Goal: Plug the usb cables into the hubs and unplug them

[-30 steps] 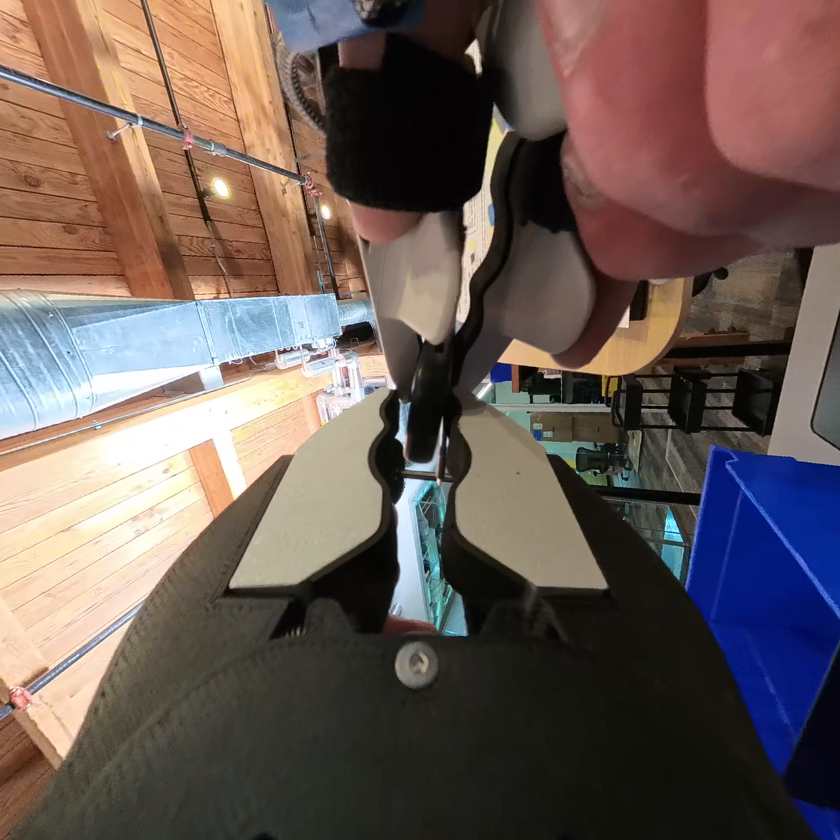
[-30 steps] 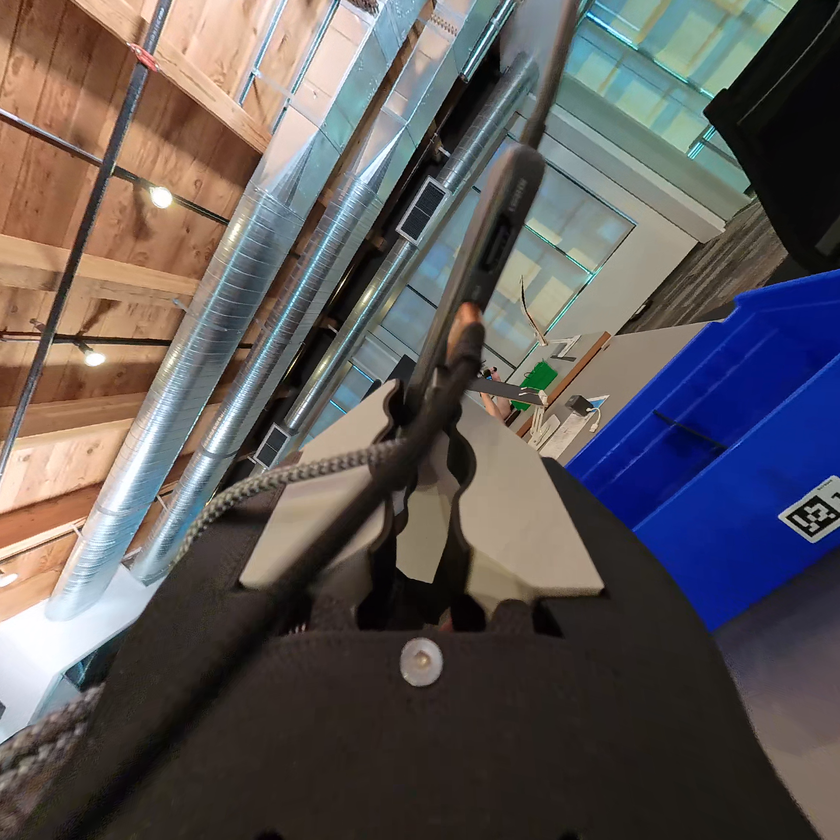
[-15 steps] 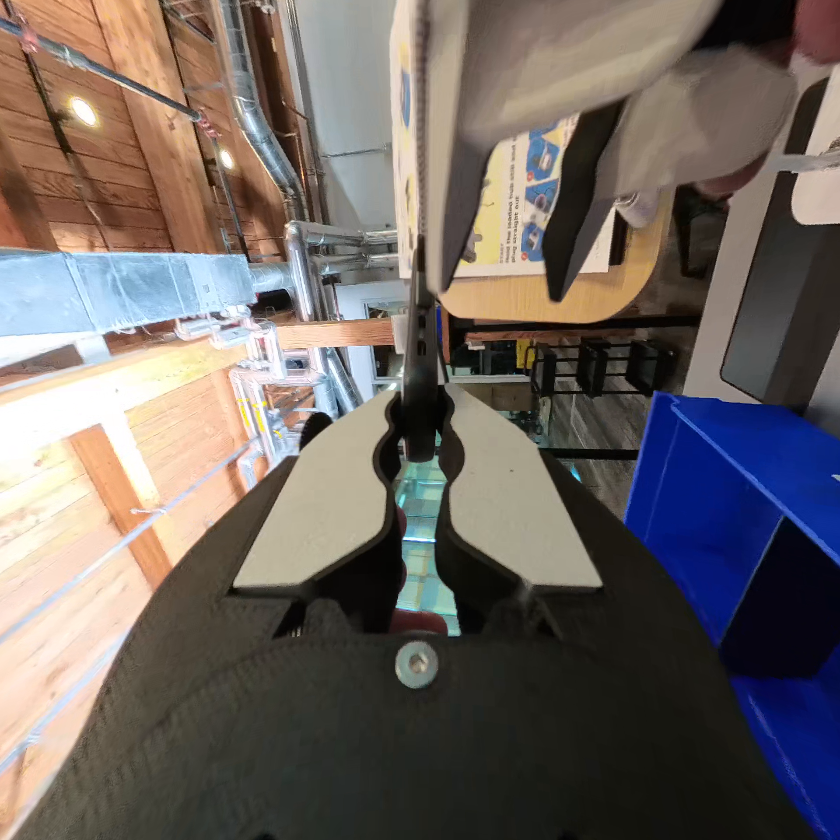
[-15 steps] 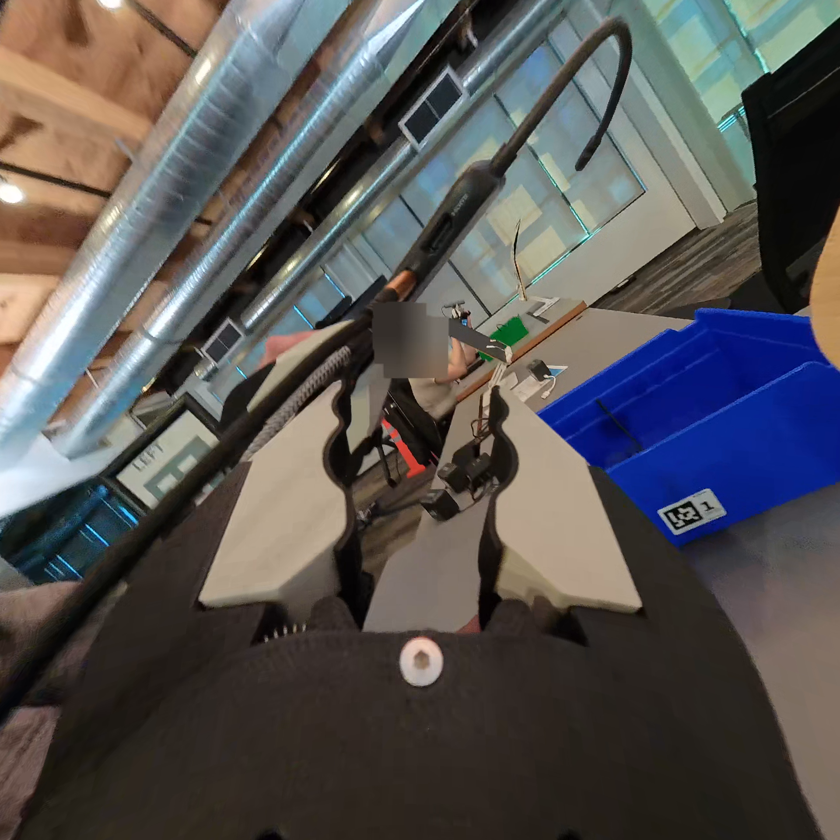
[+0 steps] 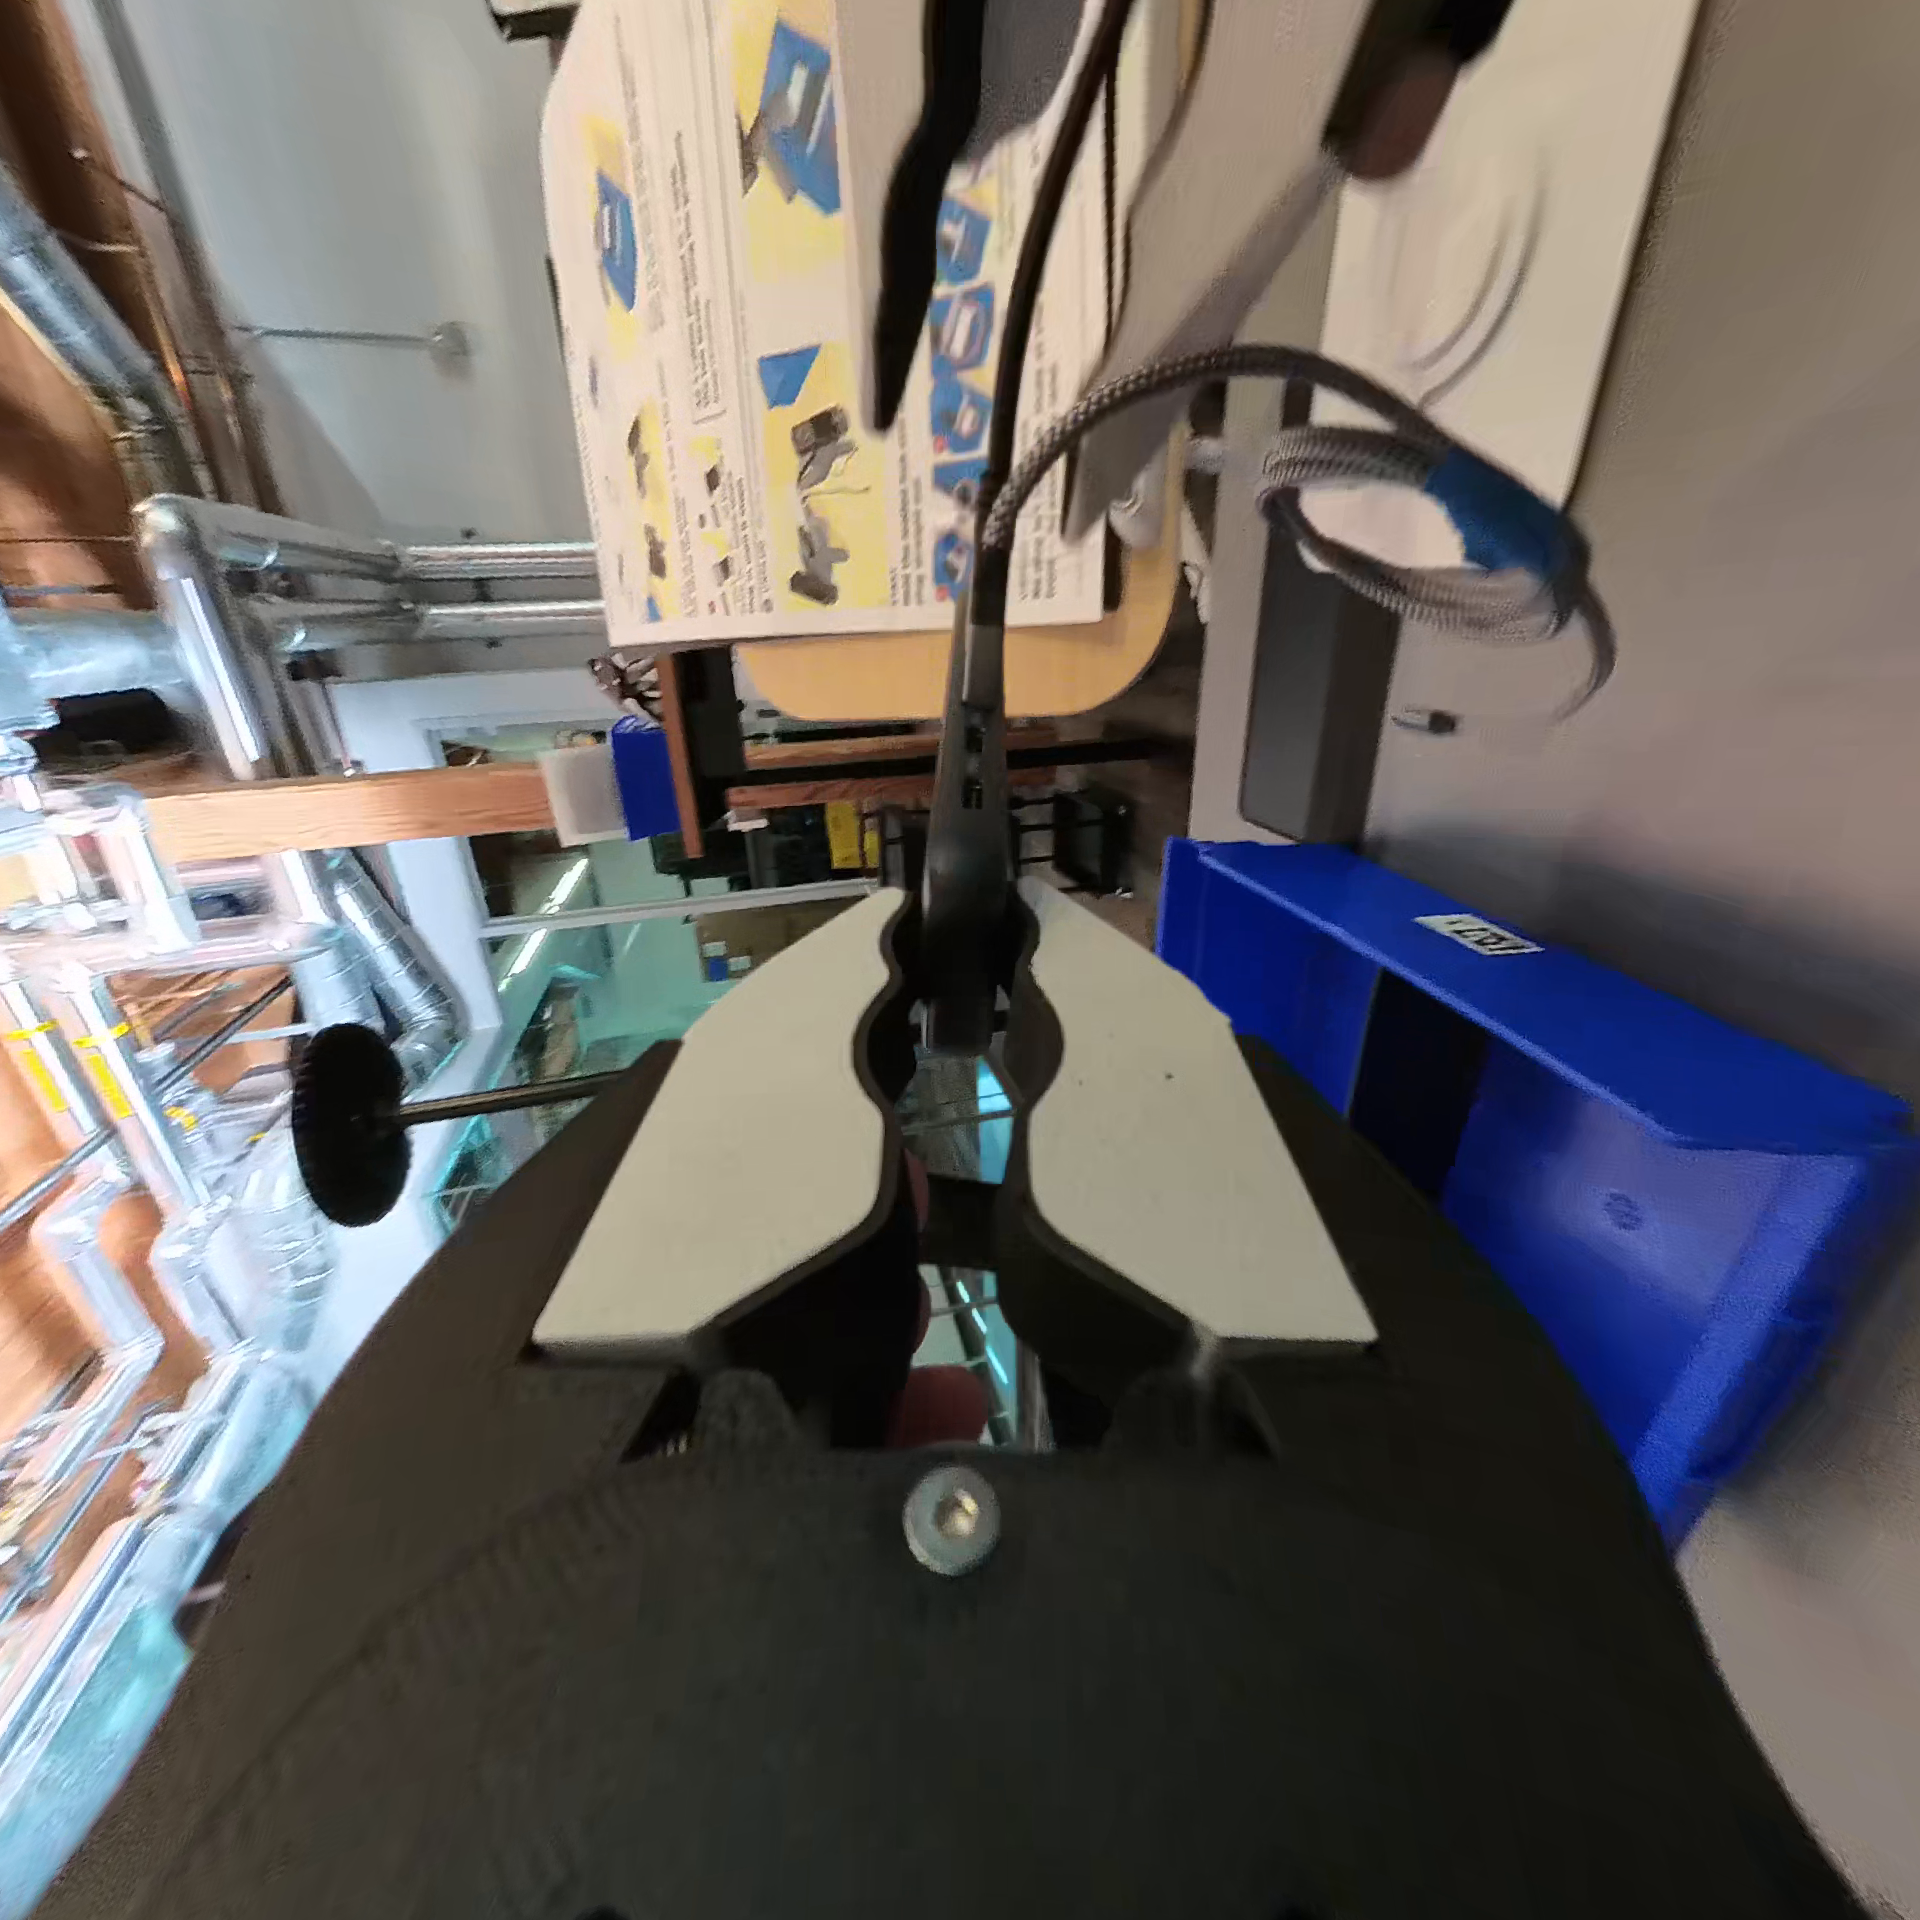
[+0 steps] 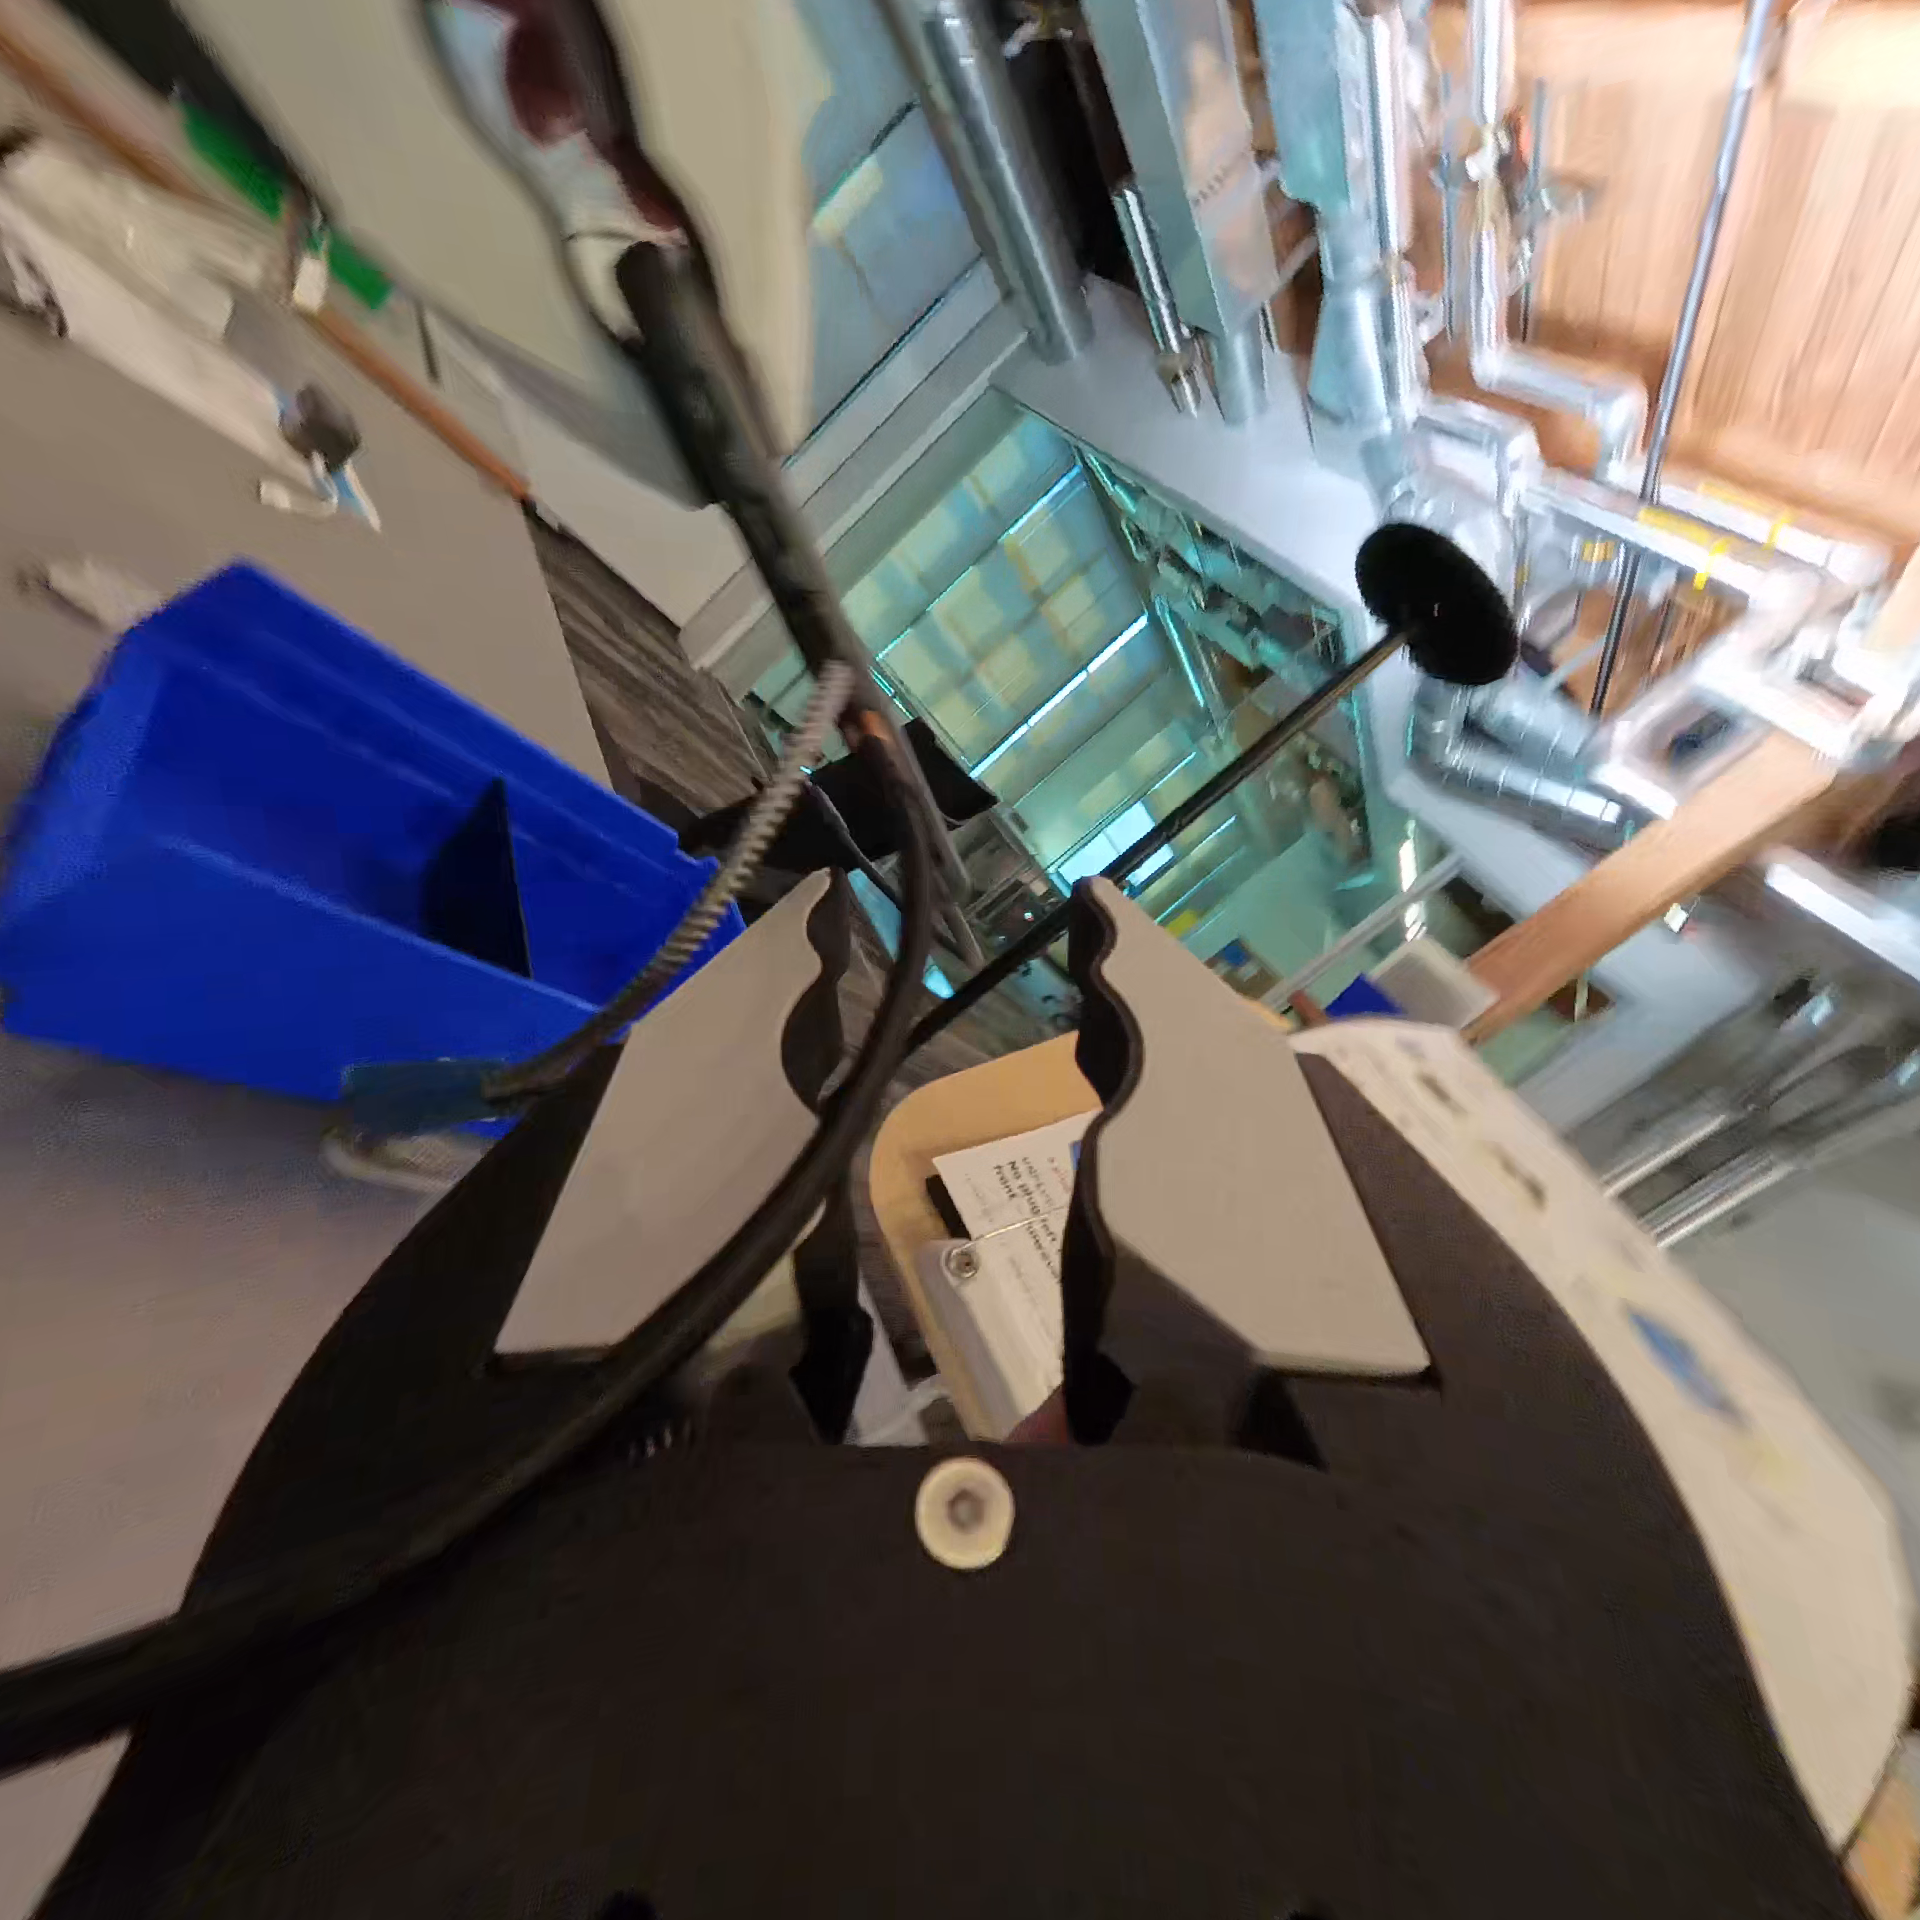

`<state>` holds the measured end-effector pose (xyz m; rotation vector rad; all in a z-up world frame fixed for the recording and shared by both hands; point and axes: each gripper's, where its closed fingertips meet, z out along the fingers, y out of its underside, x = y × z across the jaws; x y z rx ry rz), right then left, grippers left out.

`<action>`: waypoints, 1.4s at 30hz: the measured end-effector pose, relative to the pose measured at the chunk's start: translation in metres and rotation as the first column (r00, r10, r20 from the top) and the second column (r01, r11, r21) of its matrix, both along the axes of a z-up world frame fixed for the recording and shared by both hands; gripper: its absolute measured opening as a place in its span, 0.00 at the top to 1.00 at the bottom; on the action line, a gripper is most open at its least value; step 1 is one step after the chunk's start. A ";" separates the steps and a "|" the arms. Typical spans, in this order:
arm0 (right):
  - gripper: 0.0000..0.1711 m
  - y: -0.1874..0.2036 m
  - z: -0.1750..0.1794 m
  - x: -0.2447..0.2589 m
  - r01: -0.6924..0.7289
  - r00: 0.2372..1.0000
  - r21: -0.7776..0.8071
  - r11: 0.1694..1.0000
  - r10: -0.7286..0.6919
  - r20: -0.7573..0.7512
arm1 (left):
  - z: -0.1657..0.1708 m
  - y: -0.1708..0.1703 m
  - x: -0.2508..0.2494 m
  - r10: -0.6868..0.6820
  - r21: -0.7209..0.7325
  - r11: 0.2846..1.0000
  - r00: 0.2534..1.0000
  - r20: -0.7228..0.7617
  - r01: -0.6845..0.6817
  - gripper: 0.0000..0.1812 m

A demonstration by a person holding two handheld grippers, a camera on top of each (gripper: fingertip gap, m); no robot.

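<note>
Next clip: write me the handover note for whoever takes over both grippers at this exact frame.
Left gripper: shut on the black hub, held in the air, its black lead running up and away.
Right gripper: open, holding nothing; a black cable merely crosses between the jaws.
Braided usb cable, blue tape around its coil, hangs by the grey table; blue bin stands beyond.
Done: cannot tell whether any plug is seated.
Left: regrasp a plug with the right, seat it in the hub, then pull it out.
</note>
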<state>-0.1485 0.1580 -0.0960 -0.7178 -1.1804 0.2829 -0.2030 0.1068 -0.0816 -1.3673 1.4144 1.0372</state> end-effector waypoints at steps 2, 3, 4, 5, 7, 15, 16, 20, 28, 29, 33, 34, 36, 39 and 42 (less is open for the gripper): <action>0.77 -0.010 -0.005 -0.007 0.007 0.998 0.103 0.995 -0.013 0.061 | -0.001 -0.007 0.012 -0.027 -0.044 0.999 0.999 0.025 0.028 0.93; 0.78 -0.012 -0.004 -0.008 0.016 0.997 0.137 0.990 -0.026 0.067 | -0.001 -0.011 0.017 -0.039 -0.070 0.997 0.999 0.035 0.042 0.93; 0.78 -0.013 -0.004 -0.009 0.033 0.996 0.165 0.986 -0.047 0.082 | -0.002 -0.015 0.023 -0.055 -0.088 0.994 0.998 0.040 0.059 0.93; 0.81 -0.014 -0.004 -0.010 0.047 0.993 0.189 0.981 -0.066 0.095 | -0.002 -0.019 0.029 -0.072 -0.108 0.991 0.996 0.055 0.078 0.93; 0.89 -0.020 -0.006 -0.012 0.025 0.993 0.215 0.976 -0.050 0.110 | -0.001 -0.026 0.041 -0.103 -0.137 0.984 0.992 0.078 0.113 0.93; 0.96 -0.033 -0.002 -0.008 -0.079 0.991 0.106 0.991 0.067 0.115 | 0.012 -0.034 0.061 -0.145 -0.116 0.981 0.985 0.091 0.155 0.78; 0.97 -0.034 -0.002 -0.009 -0.085 0.990 0.083 0.993 0.074 0.124 | 0.012 -0.034 0.063 -0.151 -0.109 0.981 0.985 0.079 0.160 0.74; 0.95 -0.050 -0.001 -0.011 -0.158 0.978 0.056 0.986 0.148 0.148 | 0.002 -0.028 0.069 -0.144 -0.065 0.988 0.989 -0.046 0.140 0.75; 0.96 -0.061 -0.005 -0.007 -0.227 0.957 0.052 0.972 0.213 0.198 | 0.002 -0.031 0.078 -0.156 -0.035 0.988 0.986 -0.065 0.154 0.85; 0.97 -0.062 -0.005 -0.006 -0.235 0.955 0.053 0.971 0.220 0.198 | 0.003 -0.031 0.079 -0.164 -0.036 0.986 0.985 -0.048 0.163 0.84; 0.96 -0.072 -0.007 -0.009 -0.267 0.944 0.069 0.961 0.247 0.219 | -0.008 -0.033 0.074 -0.132 -0.150 0.980 0.991 -0.001 0.131 0.69; 0.96 -0.074 -0.008 -0.010 -0.261 0.942 0.086 0.962 0.233 0.243 | -0.010 -0.033 0.075 -0.135 -0.164 0.977 0.991 0.017 0.136 0.68; 0.97 -0.078 -0.007 -0.011 -0.256 0.940 0.102 0.961 0.223 0.258 | -0.014 -0.036 0.078 -0.152 -0.182 0.971 0.988 0.034 0.156 0.74; 0.96 -0.078 -0.005 -0.010 -0.247 0.943 0.110 0.963 0.213 0.257 | -0.010 -0.035 0.082 -0.167 -0.124 0.978 0.986 0.009 0.166 0.88; 0.96 -0.076 -0.005 -0.010 -0.242 0.945 0.117 0.963 0.206 0.256 | -0.012 -0.033 0.082 -0.148 -0.133 0.980 0.989 0.016 0.149 0.89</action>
